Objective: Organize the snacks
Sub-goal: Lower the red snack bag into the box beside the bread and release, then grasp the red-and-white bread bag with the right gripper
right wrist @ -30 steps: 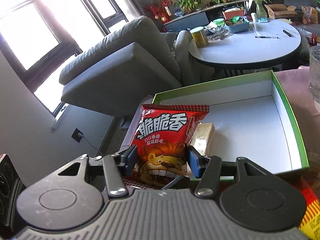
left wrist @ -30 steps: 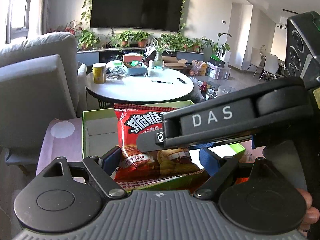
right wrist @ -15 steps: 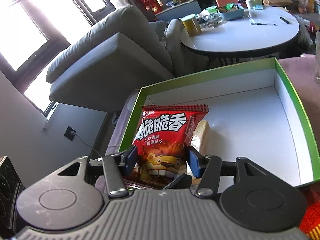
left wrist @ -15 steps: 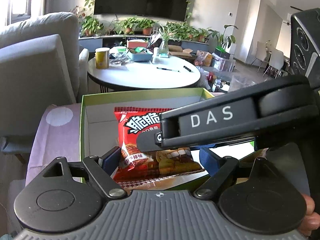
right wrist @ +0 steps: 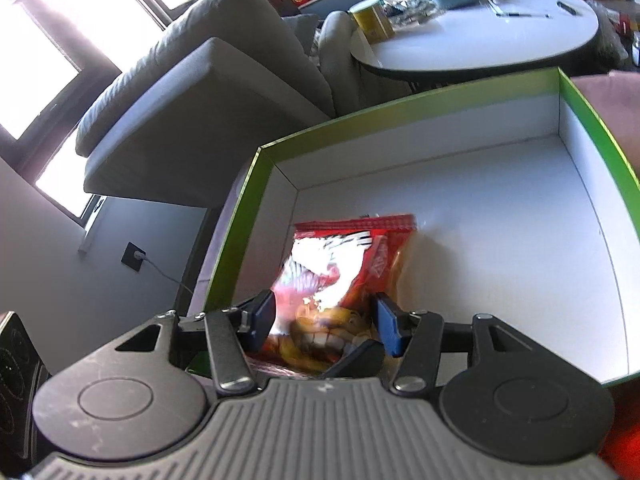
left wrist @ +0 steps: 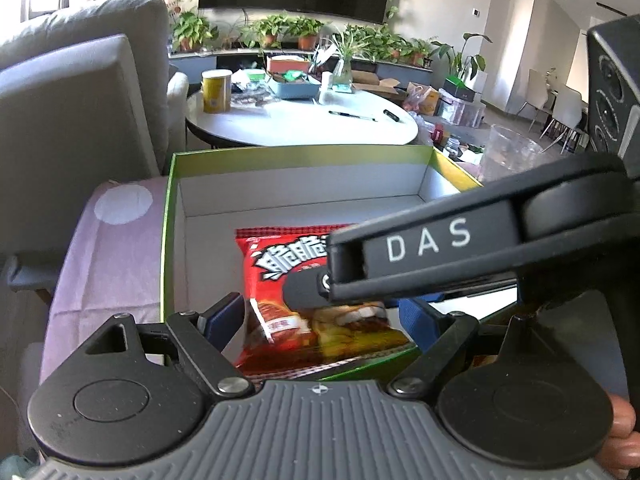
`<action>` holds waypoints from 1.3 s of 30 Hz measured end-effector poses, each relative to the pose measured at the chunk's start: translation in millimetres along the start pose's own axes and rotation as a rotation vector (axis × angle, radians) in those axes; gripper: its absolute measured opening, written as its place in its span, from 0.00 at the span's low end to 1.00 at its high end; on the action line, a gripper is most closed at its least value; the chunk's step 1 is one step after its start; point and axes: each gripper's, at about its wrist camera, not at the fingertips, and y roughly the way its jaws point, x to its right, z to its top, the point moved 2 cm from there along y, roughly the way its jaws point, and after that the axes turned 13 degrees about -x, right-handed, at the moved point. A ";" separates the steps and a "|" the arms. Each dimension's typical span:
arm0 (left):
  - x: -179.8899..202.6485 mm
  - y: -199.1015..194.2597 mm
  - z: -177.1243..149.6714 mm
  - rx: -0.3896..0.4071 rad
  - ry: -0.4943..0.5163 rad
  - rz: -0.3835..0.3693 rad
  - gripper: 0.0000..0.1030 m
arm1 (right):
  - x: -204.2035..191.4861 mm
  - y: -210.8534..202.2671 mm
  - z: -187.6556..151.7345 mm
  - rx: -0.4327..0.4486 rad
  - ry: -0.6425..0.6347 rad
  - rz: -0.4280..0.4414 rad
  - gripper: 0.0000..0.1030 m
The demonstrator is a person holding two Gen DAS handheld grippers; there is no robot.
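Snack bag hangs pinched at its lower edge in the right claw, low inside the green box near its left wall, seemingly for setting down flat, while the left claw waits wide open, holding nothing.

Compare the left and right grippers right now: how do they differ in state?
The right gripper holds the red snack bag between its blue pads; the left gripper is open and grips nothing. The right gripper crosses the left wrist view. Both point into the green-rimmed box.
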 end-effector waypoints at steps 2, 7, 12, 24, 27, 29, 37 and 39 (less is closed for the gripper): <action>-0.9 -2.4 -0.4 0.001 -0.010 -0.003 0.82 | 1.9 0.8 -1.2 -0.006 0.002 -0.003 0.78; -3.5 -10.4 -3.6 0.018 -0.023 -0.015 0.83 | 4.8 -3.2 -2.0 0.003 0.027 -0.009 0.78; -3.7 -14.8 -8.5 0.034 -0.014 0.007 0.85 | 5.1 1.5 -3.8 -0.009 0.029 -0.048 0.78; -8.3 -41.9 -18.4 0.069 -0.022 0.042 0.83 | -17.3 24.5 -3.1 -0.075 -0.053 -0.020 0.82; -8.6 -48.8 -21.8 0.078 -0.031 0.062 0.87 | -22.0 24.0 -3.1 -0.064 -0.071 -0.012 0.82; -7.1 -52.5 -23.2 0.084 -0.025 0.063 0.87 | -22.3 23.3 -4.4 -0.064 -0.076 -0.017 0.82; 4.1 -62.5 -28.6 0.092 -0.028 0.036 0.87 | -17.3 -12.9 -14.8 -0.015 -0.076 0.017 0.81; 7.3 -64.5 -31.8 0.090 -0.032 0.012 0.87 | -12.0 -28.2 -19.3 0.004 -0.082 0.023 0.81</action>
